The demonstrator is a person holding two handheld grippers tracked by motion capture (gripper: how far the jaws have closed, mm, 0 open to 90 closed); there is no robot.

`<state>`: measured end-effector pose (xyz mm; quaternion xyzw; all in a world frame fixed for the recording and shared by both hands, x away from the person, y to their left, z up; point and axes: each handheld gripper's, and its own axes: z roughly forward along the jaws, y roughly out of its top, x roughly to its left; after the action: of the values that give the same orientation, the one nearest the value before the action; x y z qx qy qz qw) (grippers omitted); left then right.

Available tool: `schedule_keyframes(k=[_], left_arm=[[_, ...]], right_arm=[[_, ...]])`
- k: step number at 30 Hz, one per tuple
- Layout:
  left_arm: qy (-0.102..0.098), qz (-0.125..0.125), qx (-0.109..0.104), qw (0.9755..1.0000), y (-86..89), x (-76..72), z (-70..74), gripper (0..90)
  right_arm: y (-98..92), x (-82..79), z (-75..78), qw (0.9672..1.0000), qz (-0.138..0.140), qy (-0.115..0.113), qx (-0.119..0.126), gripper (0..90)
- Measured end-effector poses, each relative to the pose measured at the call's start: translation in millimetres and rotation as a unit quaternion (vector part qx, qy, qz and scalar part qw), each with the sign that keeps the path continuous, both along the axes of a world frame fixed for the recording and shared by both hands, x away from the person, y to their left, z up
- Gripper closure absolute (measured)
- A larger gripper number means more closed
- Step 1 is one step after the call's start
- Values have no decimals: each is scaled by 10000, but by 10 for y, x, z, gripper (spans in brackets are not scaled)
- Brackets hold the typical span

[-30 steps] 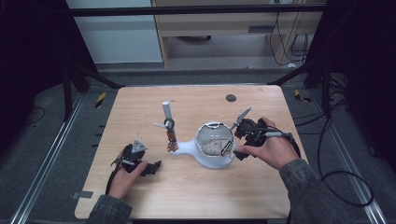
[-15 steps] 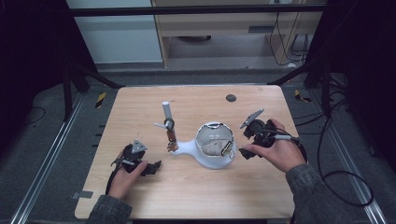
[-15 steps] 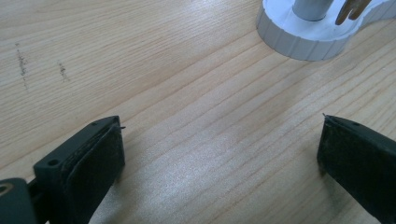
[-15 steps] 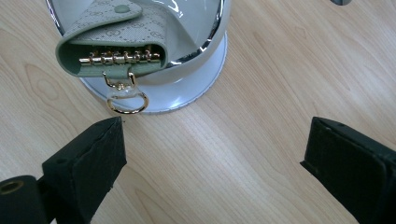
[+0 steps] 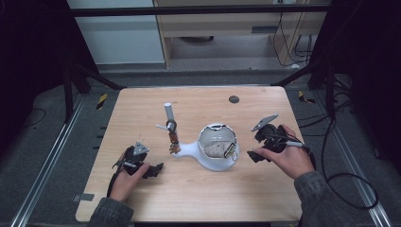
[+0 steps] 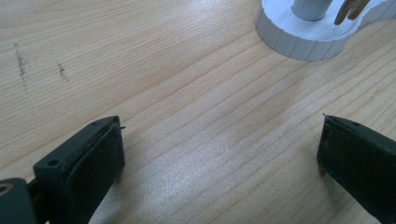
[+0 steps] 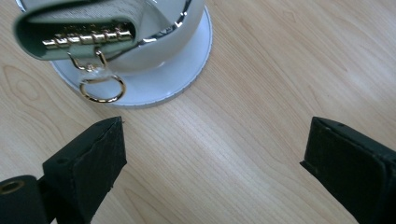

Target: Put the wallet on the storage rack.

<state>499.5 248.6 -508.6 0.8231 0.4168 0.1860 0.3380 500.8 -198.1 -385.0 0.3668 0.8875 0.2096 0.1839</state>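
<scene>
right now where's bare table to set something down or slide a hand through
Free: the far strip of the table behind the white post, and the near edge between the two hands. Also bare wood under the right gripper. Crowded: the middle, around the white dish stand and its hanging trinkets.

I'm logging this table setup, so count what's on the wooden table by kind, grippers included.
Black two-jaw grippers: 2, left and right.
White stands with round bowl: 1.
Grey straps with gold ring: 1.
Small dark round discs: 1.
Total: 5.
</scene>
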Motion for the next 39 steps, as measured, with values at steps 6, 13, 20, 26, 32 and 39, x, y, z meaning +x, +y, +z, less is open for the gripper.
schedule_keyframes(k=[6,13,20,26,32,39], left_arm=[[2,-6,2,10000,0,0,0,0],[1,-21,9,10000,1,1,0,0],[4,-20,5,10000,0,0,-1,0],[1,-21,9,10000,1,1,0,0],[4,-20,5,10000,0,0,0,0],[4,-22,8,10000,0,1,0,0]], right_arm=[[-119,8,-178,9996,-174,-25,207,58],[-221,15,-376,9981,-342,-71,507,60],[-294,33,-602,9963,-525,78,675,60],[-378,64,-774,9942,-717,106,799,59],[-471,90,-903,9907,-950,69,967,55],[-524,107,-1045,9863,-1182,65,1148,54]])
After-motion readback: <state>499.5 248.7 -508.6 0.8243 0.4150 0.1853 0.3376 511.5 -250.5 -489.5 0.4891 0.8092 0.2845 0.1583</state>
